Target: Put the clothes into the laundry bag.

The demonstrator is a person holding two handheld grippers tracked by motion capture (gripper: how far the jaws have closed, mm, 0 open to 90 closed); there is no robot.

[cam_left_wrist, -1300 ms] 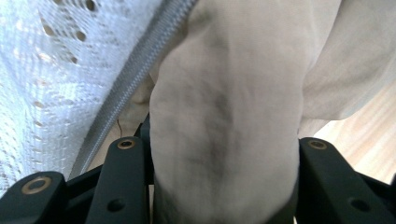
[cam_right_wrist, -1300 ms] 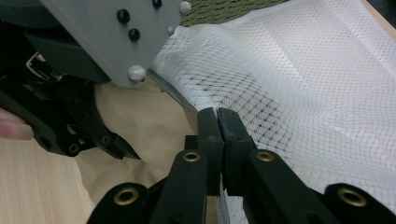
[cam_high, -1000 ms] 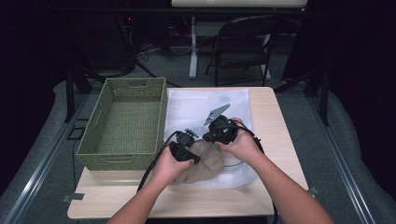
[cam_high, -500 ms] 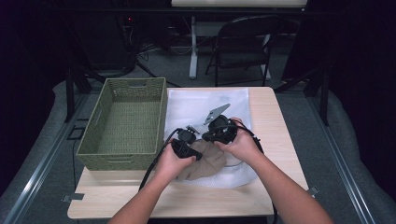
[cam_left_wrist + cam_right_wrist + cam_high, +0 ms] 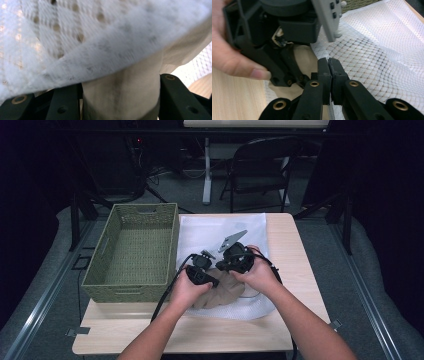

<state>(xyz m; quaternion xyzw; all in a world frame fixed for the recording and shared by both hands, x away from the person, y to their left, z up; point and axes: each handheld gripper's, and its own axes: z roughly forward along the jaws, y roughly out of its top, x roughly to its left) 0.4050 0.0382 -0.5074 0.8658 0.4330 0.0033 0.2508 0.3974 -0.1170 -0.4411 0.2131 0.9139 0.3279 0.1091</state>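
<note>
Under the white mesh bag (image 5: 215, 232), a crumpled beige cloth (image 5: 225, 292) bunches up.

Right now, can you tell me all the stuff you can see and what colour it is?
Basket: one, olive green, woven, left part of table.
Mesh bag: one, white, beside the basket.
Cloth: one, beige, on the mesh, partly under it.
Table: one, light wood.
Chair: one, dark, behind the table.
Left tool: one, black, jaws around the cloth.
Right tool: one, black, jaws shut at the mesh edge.
</note>
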